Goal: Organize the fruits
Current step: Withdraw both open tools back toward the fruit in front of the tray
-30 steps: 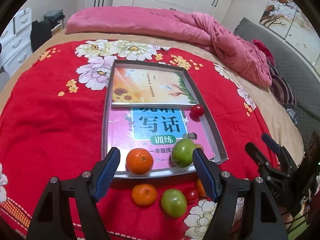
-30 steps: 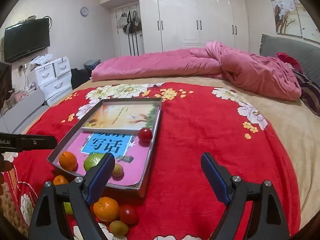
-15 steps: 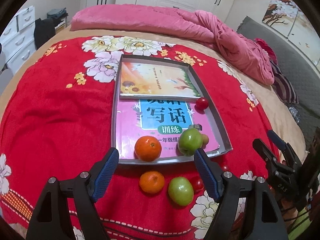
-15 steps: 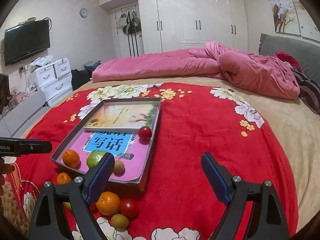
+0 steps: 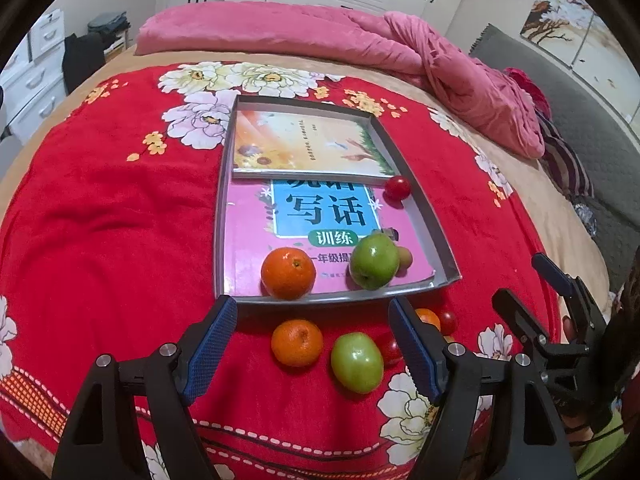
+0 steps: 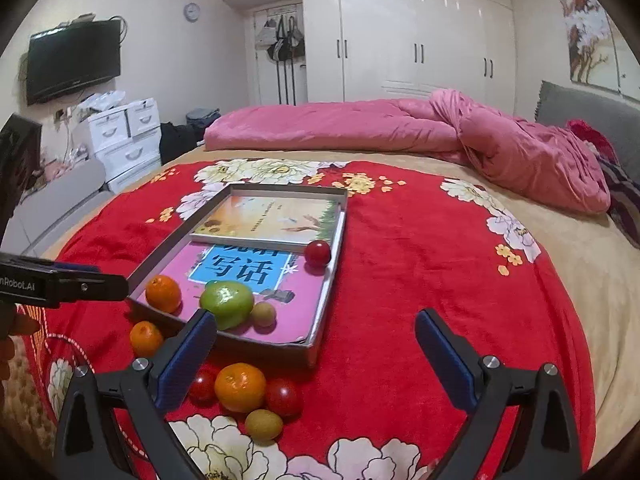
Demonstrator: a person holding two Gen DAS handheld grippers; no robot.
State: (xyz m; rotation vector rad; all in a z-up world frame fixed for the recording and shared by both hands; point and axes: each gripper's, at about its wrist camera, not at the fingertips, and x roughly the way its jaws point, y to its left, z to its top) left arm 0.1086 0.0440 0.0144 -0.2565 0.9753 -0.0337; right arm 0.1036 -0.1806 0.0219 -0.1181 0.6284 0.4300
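A grey tray [image 5: 436, 232] lined with two books sits on the red flowered blanket. It holds an orange [image 5: 288, 273], a green apple [image 5: 375, 261], a small yellowish fruit [image 5: 405, 257] and a red tomato [image 5: 397, 187]. Loose in front of it lie an orange [image 5: 297, 342], a green apple [image 5: 357, 361] and a tomato [image 5: 387, 347]. My left gripper [image 5: 311, 302] hangs open above them, holding nothing. My right gripper [image 6: 316, 316] is opening its jaws, with nothing between them. Near its left finger lie an orange [image 6: 240, 387], a tomato [image 6: 284, 397] and a small yellow-green fruit [image 6: 263, 424].
A rumpled pink quilt [image 6: 400, 128] lies across the far side of the bed. White drawers [image 6: 124, 136] and a wall television [image 6: 74, 60] stand at the left, wardrobes behind. A hand [image 6: 12, 332] holds the left gripper at the frame's left edge. Bare red blanket lies right of the tray.
The right gripper's jaws have spread wider. Both views have drawn back a little, so the loose fruit in front of the tray shows more fully. No fruit has moved.
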